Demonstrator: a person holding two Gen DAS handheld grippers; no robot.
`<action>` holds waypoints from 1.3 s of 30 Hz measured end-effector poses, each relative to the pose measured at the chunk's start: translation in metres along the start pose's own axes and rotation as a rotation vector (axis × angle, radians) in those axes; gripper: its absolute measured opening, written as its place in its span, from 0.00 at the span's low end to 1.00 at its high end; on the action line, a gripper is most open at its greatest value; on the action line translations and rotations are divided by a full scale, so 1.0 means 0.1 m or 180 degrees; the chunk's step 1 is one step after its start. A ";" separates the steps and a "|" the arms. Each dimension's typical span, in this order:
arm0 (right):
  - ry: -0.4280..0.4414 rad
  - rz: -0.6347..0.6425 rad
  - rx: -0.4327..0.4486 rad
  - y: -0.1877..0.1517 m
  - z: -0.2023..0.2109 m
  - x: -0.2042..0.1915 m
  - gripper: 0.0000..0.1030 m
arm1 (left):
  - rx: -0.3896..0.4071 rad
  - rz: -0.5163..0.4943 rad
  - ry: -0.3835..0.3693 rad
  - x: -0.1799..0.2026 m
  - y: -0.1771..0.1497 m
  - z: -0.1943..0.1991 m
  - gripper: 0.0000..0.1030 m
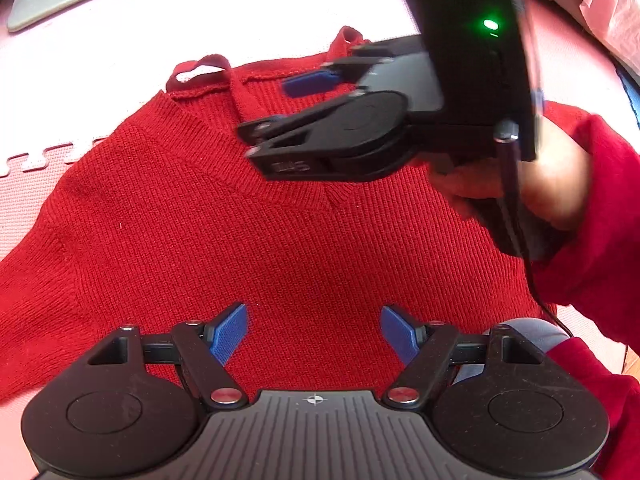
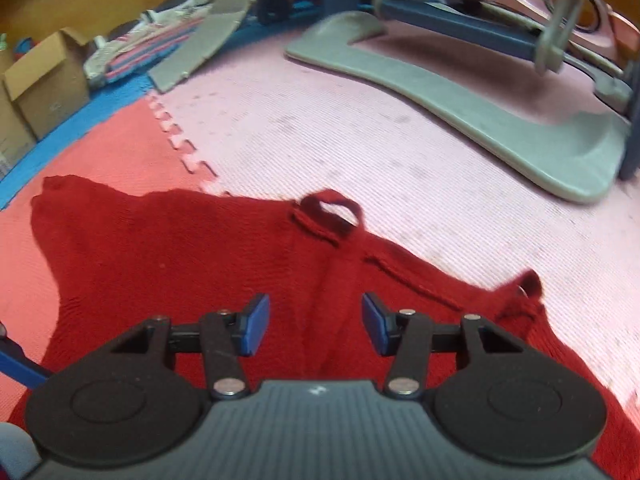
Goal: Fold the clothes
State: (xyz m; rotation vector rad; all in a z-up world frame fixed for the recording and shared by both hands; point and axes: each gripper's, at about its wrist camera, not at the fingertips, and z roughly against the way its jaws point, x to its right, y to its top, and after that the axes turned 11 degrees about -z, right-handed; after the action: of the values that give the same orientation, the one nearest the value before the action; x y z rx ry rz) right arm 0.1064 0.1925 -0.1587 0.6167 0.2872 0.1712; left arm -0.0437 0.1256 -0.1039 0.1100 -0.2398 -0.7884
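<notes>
A red knitted sweater (image 1: 248,220) lies spread on the pink foam mat (image 2: 360,140), and both tools hang over it. The left gripper (image 1: 314,336) has its blue pads wide apart with nothing between them; the knit fills the space just ahead of and below its fingers (image 1: 230,336). Beyond those fingers, up and to the right, the right gripper (image 1: 276,116) comes across, carried in the person's hand (image 1: 532,192), whose arm wears a red sleeve (image 1: 600,216). A green light (image 1: 490,25) glows on the black body of that tool.

From the right gripper's (image 2: 316,326) own camera, its blue pads are also apart and empty, hovering over the upper part of the garment. Straight ahead of its fingers (image 2: 378,324) a fold or seam runs forward to a small red loop (image 2: 332,212) at the garment's far edge. Another bunched bit of the edge sits ahead to the right (image 2: 524,288). Whether either tool touches the fabric, I cannot tell.

Farther ahead of the right tool, a curved grey plastic piece (image 2: 460,104) rests on the mat. Off to its far left stands a cardboard box (image 2: 44,84), beside a blue mat strip (image 2: 80,120).
</notes>
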 end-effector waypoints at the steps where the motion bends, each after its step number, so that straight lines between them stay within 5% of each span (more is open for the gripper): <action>1: 0.0158 0.0091 -0.0019 0.03 -0.08 -0.06 0.48 | 0.0004 0.0013 0.0002 -0.02 -0.01 0.00 0.73; 11: 0.0728 0.0527 0.0000 0.33 -0.62 -0.64 0.25 | 0.0064 0.0033 -0.0057 -0.16 -0.14 0.14 0.73; 15: 0.0864 0.0749 0.0034 0.35 -0.77 -0.86 0.22 | 0.0073 -0.0008 -0.0068 -0.20 -0.14 0.20 0.73; 20: 0.0602 0.0759 -0.0225 0.32 -1.11 -0.90 0.13 | 0.0056 0.0022 -0.0084 -0.29 -0.15 0.22 0.73; 25: 0.0592 0.0441 -0.0108 0.37 -1.16 -0.67 0.00 | 0.0005 0.0090 -0.0079 -0.38 -0.16 0.13 0.73; 39: 0.0461 0.0107 0.0055 0.43 -0.80 -0.46 0.01 | 0.0062 0.0209 -0.0098 -0.51 -0.24 0.16 0.73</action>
State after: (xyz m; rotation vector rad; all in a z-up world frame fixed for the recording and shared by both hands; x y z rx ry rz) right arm 0.0345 0.2592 -0.1860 0.6277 0.4185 0.2464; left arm -0.0990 0.1455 -0.1021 0.1080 -0.2788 -0.7230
